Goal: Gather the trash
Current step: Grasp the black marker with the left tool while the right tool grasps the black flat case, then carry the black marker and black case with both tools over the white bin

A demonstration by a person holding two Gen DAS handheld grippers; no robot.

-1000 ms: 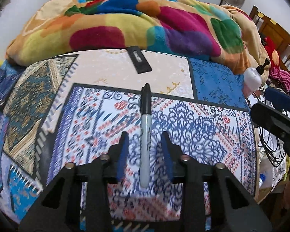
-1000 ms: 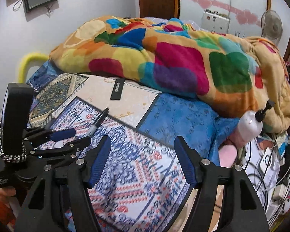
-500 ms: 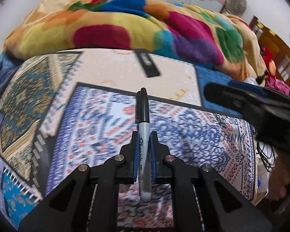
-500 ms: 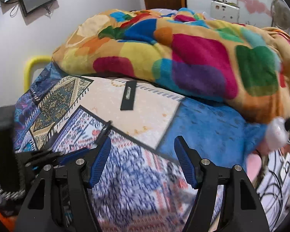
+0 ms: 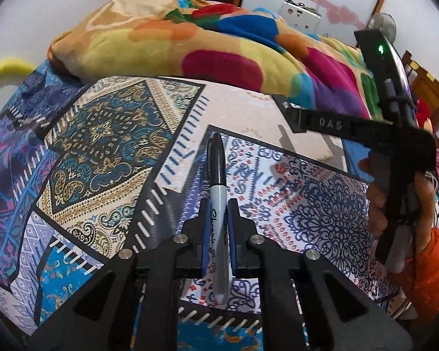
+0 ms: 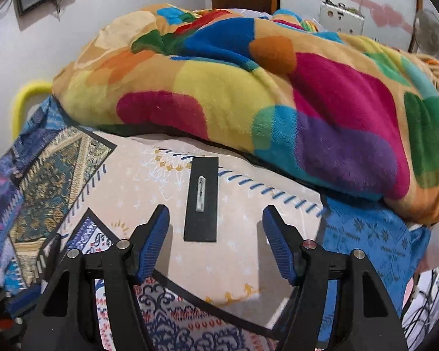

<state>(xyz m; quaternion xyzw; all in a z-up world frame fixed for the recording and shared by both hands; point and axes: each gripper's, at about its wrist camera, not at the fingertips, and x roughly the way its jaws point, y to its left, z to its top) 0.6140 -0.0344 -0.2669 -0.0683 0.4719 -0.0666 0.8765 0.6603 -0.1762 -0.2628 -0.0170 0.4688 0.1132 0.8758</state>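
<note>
Your left gripper [image 5: 218, 228] went from open around the marker [image 5: 218, 204] lying on the patterned bedsheet [image 5: 102, 152] to clamped on its barrel. Your right gripper [image 6: 216, 234] swung off the sheet's edge and dropped toward the black card [image 6: 201, 200], now between its fingers; jaws just narrowed, nothing gripped.

A heaped blanket [image 6: 248, 87] lies at the far side of the bed, on the patterned sheet [image 5: 102, 146]. Before it on the sheet lies a flat card [image 6: 201, 199], just ahead of the right gripper [image 6: 216, 219]. To the left, the left gripper [image 5: 218, 204] holds a marker [image 5: 218, 193] above the sheet
</note>
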